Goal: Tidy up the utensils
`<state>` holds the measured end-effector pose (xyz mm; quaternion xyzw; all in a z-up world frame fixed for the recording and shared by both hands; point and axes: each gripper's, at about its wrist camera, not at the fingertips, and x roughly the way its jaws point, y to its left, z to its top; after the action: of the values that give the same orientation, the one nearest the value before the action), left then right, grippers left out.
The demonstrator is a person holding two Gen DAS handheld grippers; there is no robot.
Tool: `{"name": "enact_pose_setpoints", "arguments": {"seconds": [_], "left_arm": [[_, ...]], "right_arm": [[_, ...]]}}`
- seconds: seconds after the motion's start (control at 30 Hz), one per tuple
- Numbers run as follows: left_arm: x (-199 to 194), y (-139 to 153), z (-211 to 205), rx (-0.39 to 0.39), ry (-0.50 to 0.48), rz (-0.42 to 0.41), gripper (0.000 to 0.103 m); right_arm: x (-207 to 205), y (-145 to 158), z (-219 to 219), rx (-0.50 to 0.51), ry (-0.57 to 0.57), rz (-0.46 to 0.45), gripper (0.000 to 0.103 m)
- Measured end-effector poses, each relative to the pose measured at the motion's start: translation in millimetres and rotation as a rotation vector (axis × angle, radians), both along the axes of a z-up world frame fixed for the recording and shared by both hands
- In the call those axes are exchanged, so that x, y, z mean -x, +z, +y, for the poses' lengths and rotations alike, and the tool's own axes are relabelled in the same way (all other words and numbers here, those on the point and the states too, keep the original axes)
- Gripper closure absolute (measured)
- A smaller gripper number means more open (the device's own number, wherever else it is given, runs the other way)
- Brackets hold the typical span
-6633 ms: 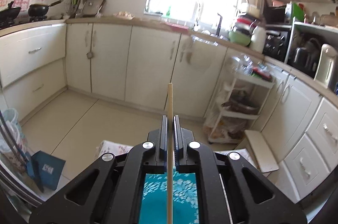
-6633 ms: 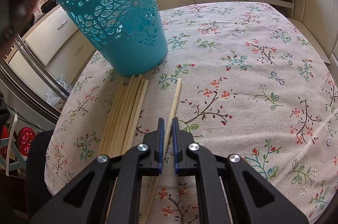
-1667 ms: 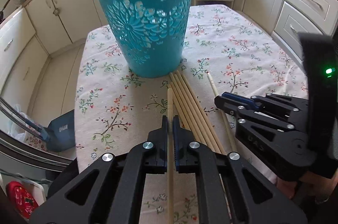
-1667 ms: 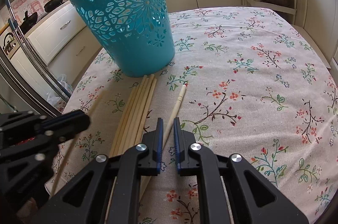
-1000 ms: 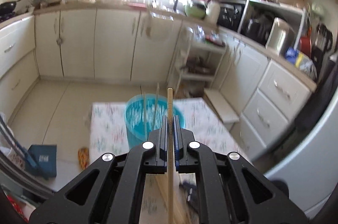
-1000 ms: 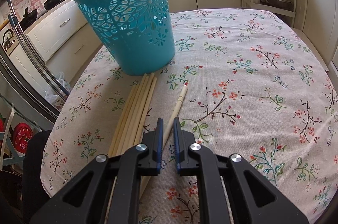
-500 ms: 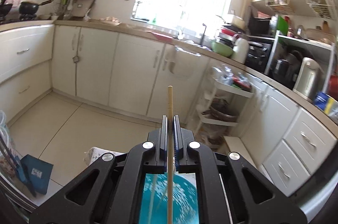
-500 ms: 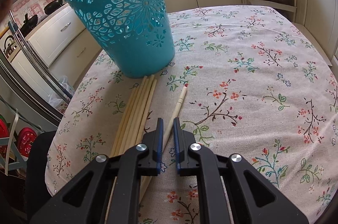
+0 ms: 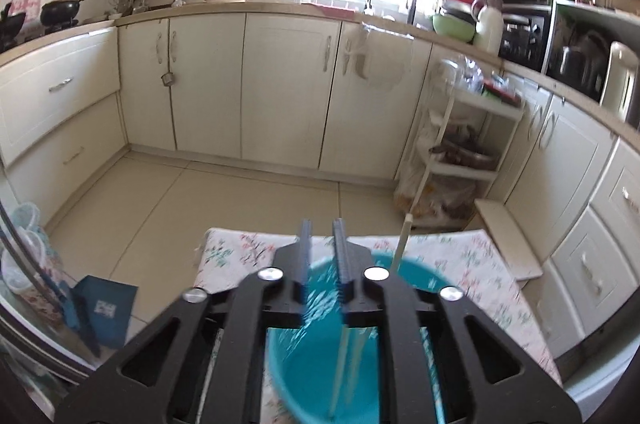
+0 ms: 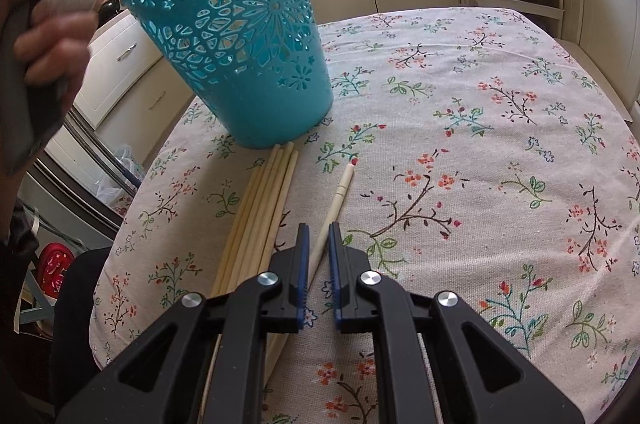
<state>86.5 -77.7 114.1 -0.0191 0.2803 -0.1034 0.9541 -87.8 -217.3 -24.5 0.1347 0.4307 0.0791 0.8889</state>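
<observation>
- Our left gripper (image 9: 322, 224): jaws opening, nothing pinched, above the basket (image 9: 416, 274) holding chopsticks (image 9: 342, 352).
- Our right gripper (image 10: 316, 230): jaws nearly together over a loose chopstick (image 10: 340, 189) on the worktop (image 10: 480, 143).

Both grippers share one build: the left gripper (image 9: 322, 224) and the right gripper (image 10: 316, 228) are matte black plastic frames with triangular cut-outs, round silver screws (image 10: 268, 278) at the pivots, and blue ribbed pads (image 10: 303, 264) lining each finger.
</observation>
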Motion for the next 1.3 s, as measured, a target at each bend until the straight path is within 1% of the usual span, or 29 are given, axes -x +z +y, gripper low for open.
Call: {"name": "enact_pose_setpoints", "arguments": {"seconds": [0.03, 0.07, 0.1, 0.17, 0.23, 0.33, 0.4, 0.47, 0.57, 0.6, 0.67, 0.73, 0.8, 0.87, 0.9, 0.97, 1.07, 1.13, 1.2, 1.3], "left_arm": [[7, 0, 5, -0.013, 0.006, -0.004, 0.072], [16, 1, 11, -0.025, 0.018, -0.016, 0.059], [23, 2, 16, -0.029, 0.027, -0.028, 0.051], [41, 4, 29, -0.044, 0.045, -0.052, 0.047], [54, 2, 40, -0.051, 0.059, -0.059, 0.043], [74, -12, 57, -0.063, 0.082, -0.040, 0.037], [83, -33, 66, -0.083, 0.095, 0.001, 0.034], [87, -59, 72, -0.104, 0.103, 0.068, 0.034], [88, -88, 75, -0.127, 0.103, 0.139, 0.034], [88, -101, 75, -0.145, 0.102, 0.171, 0.034], [88, -117, 74, -0.164, 0.103, 0.206, 0.034], [87, -131, 73, -0.179, 0.109, 0.245, 0.034], [86, -142, 73, -0.188, 0.113, 0.273, 0.034], [85, -144, 70, -0.201, 0.114, 0.284, 0.033], [85, -144, 69, -0.201, 0.113, 0.278, 0.029], [85, -145, 65, -0.213, 0.104, 0.285, 0.026], [80, -148, 61, -0.216, 0.082, 0.303, 0.025], [78, -150, 57, -0.230, 0.074, 0.307, 0.024], [77, -152, 54, -0.242, 0.064, 0.310, 0.023], [76, -155, 51, -0.254, 0.049, 0.322, 0.022]], "right_arm": [[0, 0, 0, 0.003, 0.001, 0.001, 0.093], [0, 0, 1, 0.006, 0.002, 0.001, 0.093], [0, 0, 2, 0.012, 0.003, 0.000, 0.093], [1, 1, 4, 0.031, 0.005, -0.001, 0.093], [1, 2, 9, 0.073, 0.007, -0.004, 0.094], [2, 3, 14, 0.106, 0.011, -0.007, 0.094], [3, 3, 10, 0.087, 0.001, 0.007, 0.094], [6, 4, 1, 0.047, -0.022, 0.029, 0.097], [20, 17, -16, -0.034, -0.056, 0.013, 0.097], [26, 24, -21, -0.058, -0.063, -0.005, 0.097], [37, 40, -26, -0.088, -0.072, -0.045, 0.097], [46, 63, -31, -0.117, -0.079, -0.096, 0.097], [48, 87, -34, -0.141, -0.084, -0.149, 0.097], [45, 113, -35, -0.167, -0.085, -0.213, 0.098], [40, 127, -33, -0.176, -0.083, -0.248, 0.098], [28, 159, -28, -0.185, -0.072, -0.333, 0.098], [3, 197, -20, -0.189, -0.059, -0.440, 0.098], [-15, 217, -15, -0.191, -0.054, -0.488, 0.098], [-30, 227, -11, -0.186, -0.050, -0.509, 0.099], [-51, 229, -7, -0.166, -0.049, -0.519, 0.099]]}}
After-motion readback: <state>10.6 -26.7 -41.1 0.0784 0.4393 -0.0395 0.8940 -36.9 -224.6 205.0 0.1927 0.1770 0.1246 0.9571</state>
